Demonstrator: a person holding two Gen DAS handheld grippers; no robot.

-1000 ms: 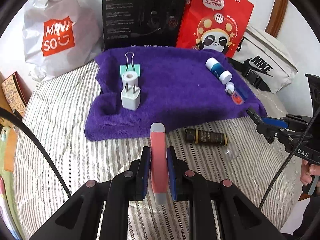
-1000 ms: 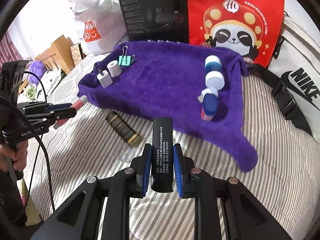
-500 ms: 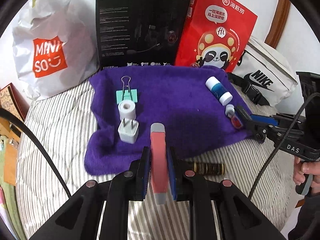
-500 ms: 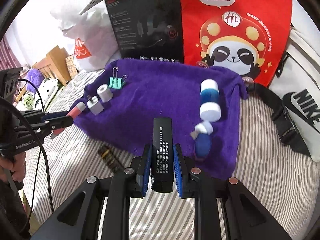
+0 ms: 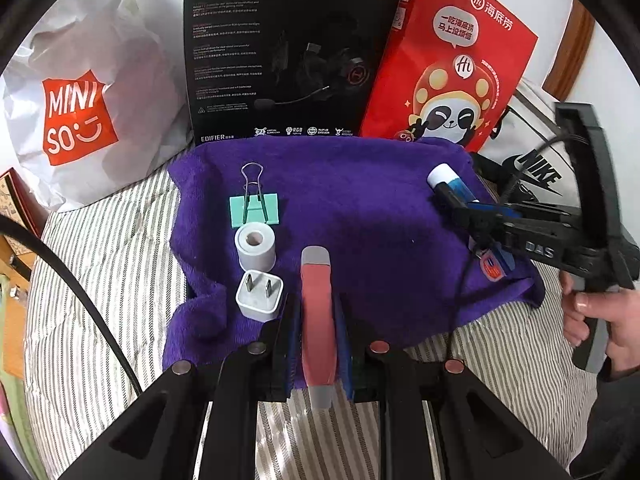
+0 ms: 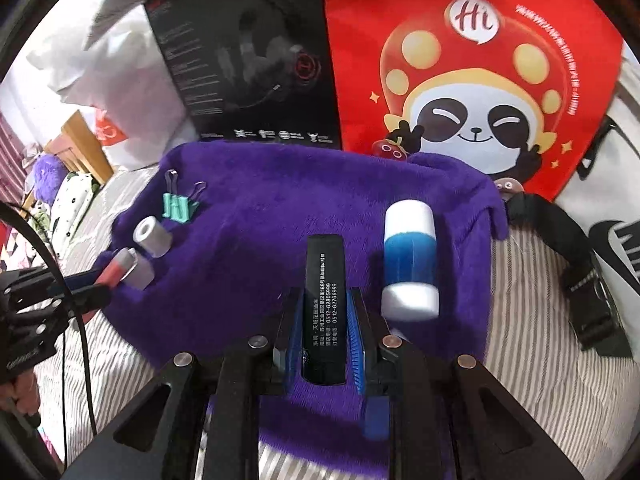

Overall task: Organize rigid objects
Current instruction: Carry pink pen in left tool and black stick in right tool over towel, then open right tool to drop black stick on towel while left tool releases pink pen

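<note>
My left gripper [image 5: 317, 312] is shut on a pink tube with grey ends [image 5: 318, 320], held over the near edge of the purple towel [image 5: 360, 208]. On the towel's left lie a green binder clip [image 5: 254, 209], a white tape roll [image 5: 257, 245] and a white plug adapter [image 5: 260, 294]. My right gripper [image 6: 324, 312] is shut on a black lighter with white print [image 6: 323, 304], above the towel beside a blue and white bottle [image 6: 410, 260]. A small blue and red item [image 5: 492, 266] lies at the towel's right edge.
The towel lies on a striped bed cover [image 5: 100, 300]. Behind it stand a white Miniso bag [image 5: 80, 112], a black headset box [image 5: 288, 48] and a red panda bag [image 5: 452, 68]. A white Nike bag with a black strap [image 6: 576, 264] lies at the right.
Both grippers have moved forward over the towel with their items still held. The dark bottle on the bed cover has dropped out of view beneath them.
</note>
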